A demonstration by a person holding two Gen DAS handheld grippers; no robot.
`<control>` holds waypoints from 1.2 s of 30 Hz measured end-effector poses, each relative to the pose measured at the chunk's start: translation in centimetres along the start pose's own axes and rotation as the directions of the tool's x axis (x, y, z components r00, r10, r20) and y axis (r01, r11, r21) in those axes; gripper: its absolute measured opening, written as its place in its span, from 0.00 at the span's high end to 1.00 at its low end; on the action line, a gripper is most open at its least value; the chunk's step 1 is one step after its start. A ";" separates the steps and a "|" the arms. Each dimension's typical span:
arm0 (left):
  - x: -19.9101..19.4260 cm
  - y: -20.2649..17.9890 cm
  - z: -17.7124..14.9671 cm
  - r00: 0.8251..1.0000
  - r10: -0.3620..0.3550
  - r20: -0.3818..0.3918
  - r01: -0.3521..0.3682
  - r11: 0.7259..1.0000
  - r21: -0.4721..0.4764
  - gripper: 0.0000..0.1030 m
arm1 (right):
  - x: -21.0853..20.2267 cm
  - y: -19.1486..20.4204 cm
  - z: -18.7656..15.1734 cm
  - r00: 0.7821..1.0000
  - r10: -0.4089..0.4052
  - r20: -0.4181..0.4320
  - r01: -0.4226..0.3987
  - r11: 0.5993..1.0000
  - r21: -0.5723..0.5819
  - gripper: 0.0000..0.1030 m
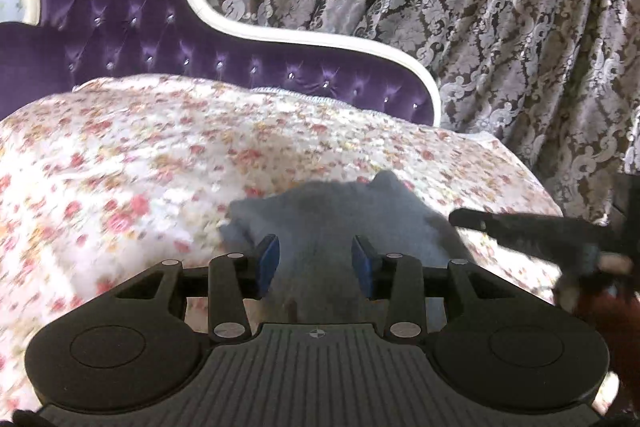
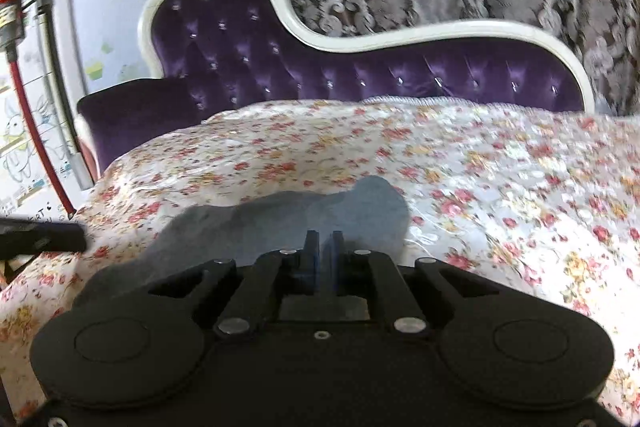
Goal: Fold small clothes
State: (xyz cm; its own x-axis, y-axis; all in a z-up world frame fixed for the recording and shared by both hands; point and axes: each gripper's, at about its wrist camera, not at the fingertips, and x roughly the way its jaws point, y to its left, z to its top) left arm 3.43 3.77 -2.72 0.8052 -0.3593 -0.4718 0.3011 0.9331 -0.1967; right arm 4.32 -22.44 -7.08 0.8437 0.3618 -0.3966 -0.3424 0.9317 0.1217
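A small grey garment [image 1: 340, 223] lies on the floral bedspread [image 1: 120, 167]. In the left wrist view my left gripper [image 1: 315, 259] is open, its blue pads [image 1: 269, 259] wide apart, just above the near part of the garment. The right gripper shows at the right edge [image 1: 540, 227] as a dark blurred shape. In the right wrist view the grey garment [image 2: 288, 223] lies just ahead of my right gripper [image 2: 323, 247], whose jaws stand nearly together with only a narrow gap; I cannot see cloth between them. The left gripper's tip [image 2: 44, 233] shows at the left edge.
A purple tufted headboard with a white frame [image 1: 160, 39] rises behind the bed. Patterned grey-brown curtains [image 1: 500, 27] hang behind and to the right. In the right wrist view a wall with drawings and a red pole [image 2: 32, 115] stand at the left.
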 end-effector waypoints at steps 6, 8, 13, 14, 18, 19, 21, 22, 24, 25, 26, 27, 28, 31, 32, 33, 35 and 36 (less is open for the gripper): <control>3.6 -0.7 -2.1 0.998 0.042 -0.053 -0.041 0.999 0.017 0.62 | 3.2 1.1 -3.3 0.984 -0.085 -0.159 0.063 0.988 -0.141 0.88; 4.5 -0.4 -3.2 0.991 0.080 -0.110 -0.077 0.997 0.032 0.60 | 2.8 1.3 -3.9 0.987 -0.094 -0.131 0.070 0.982 -0.173 0.88; 4.0 0.8 -4.3 0.991 0.090 -0.103 -0.093 0.995 -0.027 0.48 | 1.7 0.9 -2.3 0.990 -0.081 -0.115 0.064 0.988 -0.141 0.87; 4.0 1.0 -4.3 0.990 0.090 -0.105 -0.094 0.995 -0.036 0.46 | 1.4 0.7 -1.9 0.993 -0.079 -0.091 0.067 0.989 -0.132 0.87; 4.2 0.9 -4.3 0.989 0.097 -0.109 -0.102 0.994 -0.040 0.43 | 3.0 0.2 -0.2 0.995 -0.083 -0.055 0.075 0.988 -0.132 0.86; 4.2 0.8 -4.3 0.989 0.098 -0.109 -0.103 0.994 -0.038 0.43 | 3.8 0.0 0.0 0.995 -0.083 -0.060 0.075 0.988 -0.133 0.86; 4.3 0.8 -4.2 0.989 0.101 -0.112 -0.106 0.994 -0.039 0.43 | 6.3 -0.5 0.2 0.989 -0.082 -0.119 0.067 0.990 -0.127 0.85; 4.3 0.8 -4.3 0.989 0.101 -0.112 -0.106 0.993 -0.042 0.43 | 7.4 -0.9 0.1 0.987 -0.082 -0.138 0.067 0.991 -0.112 0.85; 4.4 0.8 -4.3 0.988 0.102 -0.113 -0.108 0.993 -0.045 0.43 | 9.4 -2.0 -0.1 0.980 -0.082 -0.182 0.071 0.995 -0.070 0.85; 4.4 0.8 -4.3 0.988 0.104 -0.112 -0.110 0.993 -0.045 0.43 | 9.9 -2.6 -0.1 0.979 -0.078 -0.188 0.072 0.997 -0.042 0.86; 4.4 0.8 -4.3 0.988 0.106 -0.111 -0.111 0.993 -0.046 0.43 | 10.1 -3.1 0.0 0.980 -0.070 -0.185 0.068 0.998 -0.013 0.87; 4.4 0.7 -4.3 0.988 0.108 -0.109 -0.113 0.992 -0.046 0.43 | 10.1 -3.5 0.2 0.981 -0.060 -0.184 0.064 0.998 0.015 0.87; 4.4 0.7 -4.3 0.988 0.109 -0.109 -0.115 0.992 -0.047 0.43 | 9.9 -3.8 0.3 0.982 -0.057 -0.180 0.064 0.997 0.034 0.87; 4.3 0.7 -4.1 0.988 0.111 -0.108 -0.117 0.992 -0.051 0.43 | 8.6 -3.7 0.7 0.984 -0.085 -0.159 0.091 0.995 0.032 0.75; 4.3 0.7 -4.0 0.988 0.112 -0.108 -0.118 0.992 -0.049 0.43 | 7.9 -3.6 0.7 0.985 -0.088 -0.147 0.094 0.995 0.033 0.59; 4.1 0.6 -3.9 0.988 0.114 -0.104 -0.119 0.992 -0.047 0.43 | 7.2 -3.6 0.8 0.987 -0.087 -0.135 0.092 0.995 0.037 0.52; 3.7 0.5 -3.6 0.988 0.120 -0.097 -0.124 0.991 -0.042 0.43 | 5.3 -3.4 0.9 0.991 -0.081 -0.110 0.086 0.995 0.045 0.42; 3.4 0.4 -3.4 0.988 0.125 -0.092 -0.129 0.991 -0.039 0.43 | 4.8 -3.4 1.1 0.992 -0.079 -0.100 0.084 0.995 0.046 0.41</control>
State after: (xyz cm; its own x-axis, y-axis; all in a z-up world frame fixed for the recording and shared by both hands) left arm 4.57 2.85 -7.36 0.7861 -0.2397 -0.5697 0.1745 0.9703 -0.1675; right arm 9.95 -23.85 -8.40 0.8227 0.2820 -0.4935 -0.2509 0.9593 0.1298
